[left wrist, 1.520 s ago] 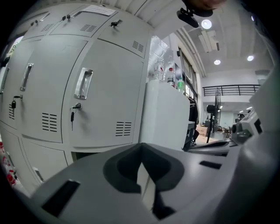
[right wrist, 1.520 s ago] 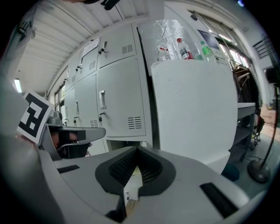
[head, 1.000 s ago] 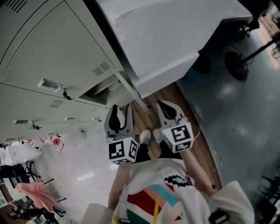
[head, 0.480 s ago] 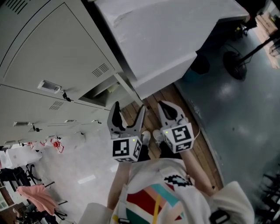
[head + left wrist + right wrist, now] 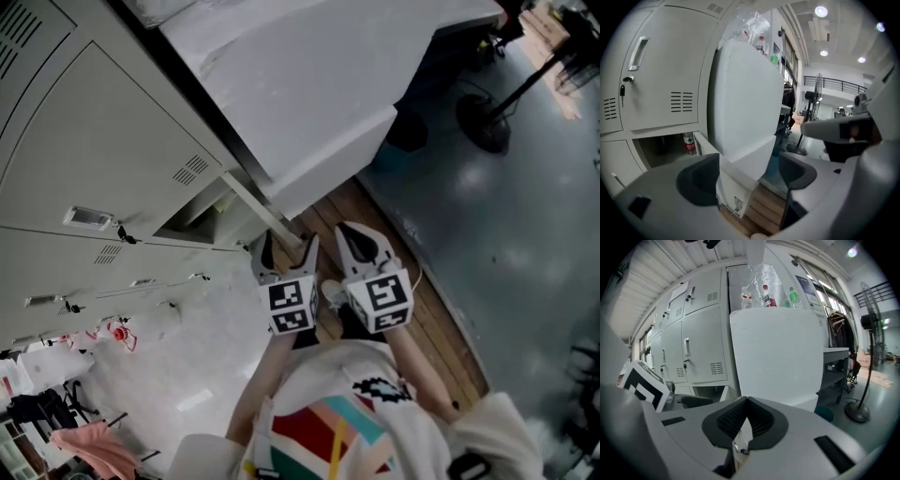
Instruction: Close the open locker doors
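At lower centre, the left gripper [image 5: 286,246] has just spread its jaws wide, framing the open locker door [image 5: 745,93] edge without gripping it, while the right gripper [image 5: 361,240] is closed and empty.

The open locker door [image 5: 309,84] runs off the top edge of the head view, so its far end cannot be seen. In the left gripper view, a bottle [image 5: 689,143] stands in the low open compartment [image 5: 661,149]; its label print is too small to read, and the space behind it is lost in shadow. The person's shoes [image 5: 330,291] are mostly hidden behind the right gripper [image 5: 349,232] in the head view.
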The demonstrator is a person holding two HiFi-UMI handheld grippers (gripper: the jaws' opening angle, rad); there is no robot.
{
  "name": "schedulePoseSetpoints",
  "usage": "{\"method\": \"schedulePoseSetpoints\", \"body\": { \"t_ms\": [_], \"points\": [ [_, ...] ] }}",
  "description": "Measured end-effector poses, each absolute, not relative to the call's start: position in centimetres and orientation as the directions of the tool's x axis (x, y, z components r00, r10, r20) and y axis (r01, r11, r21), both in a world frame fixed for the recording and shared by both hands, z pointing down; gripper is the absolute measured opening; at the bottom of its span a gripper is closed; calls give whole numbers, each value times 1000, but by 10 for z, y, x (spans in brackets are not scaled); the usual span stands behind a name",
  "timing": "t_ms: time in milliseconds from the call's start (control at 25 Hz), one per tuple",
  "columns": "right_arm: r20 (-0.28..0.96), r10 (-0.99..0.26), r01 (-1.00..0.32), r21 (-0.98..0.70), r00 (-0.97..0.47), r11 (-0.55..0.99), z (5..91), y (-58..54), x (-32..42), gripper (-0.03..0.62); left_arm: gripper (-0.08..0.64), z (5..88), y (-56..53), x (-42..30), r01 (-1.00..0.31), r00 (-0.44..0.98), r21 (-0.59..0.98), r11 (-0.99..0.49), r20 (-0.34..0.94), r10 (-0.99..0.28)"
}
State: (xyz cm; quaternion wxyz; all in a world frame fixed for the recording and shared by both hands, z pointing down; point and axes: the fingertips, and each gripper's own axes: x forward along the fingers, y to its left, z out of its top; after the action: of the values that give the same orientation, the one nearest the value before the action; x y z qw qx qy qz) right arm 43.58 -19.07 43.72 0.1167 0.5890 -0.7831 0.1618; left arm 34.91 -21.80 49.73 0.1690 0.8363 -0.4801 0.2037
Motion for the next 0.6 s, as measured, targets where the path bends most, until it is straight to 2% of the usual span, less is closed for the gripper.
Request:
{"method": "schedulePoseSetpoints", "body": {
  "t_ms": [200, 600],
  "points": [
    [398, -890, -975, -119, -222, 189, 446, -177, 457, 5, 370, 533, -214, 349, -877, 405, 36, -479, 591, -698],
    [406, -889, -977, -122, -211, 176, 449, -176, 455, 5, 368, 550, -212, 328, -895, 384, 84, -439, 647, -659]
  ]
}}
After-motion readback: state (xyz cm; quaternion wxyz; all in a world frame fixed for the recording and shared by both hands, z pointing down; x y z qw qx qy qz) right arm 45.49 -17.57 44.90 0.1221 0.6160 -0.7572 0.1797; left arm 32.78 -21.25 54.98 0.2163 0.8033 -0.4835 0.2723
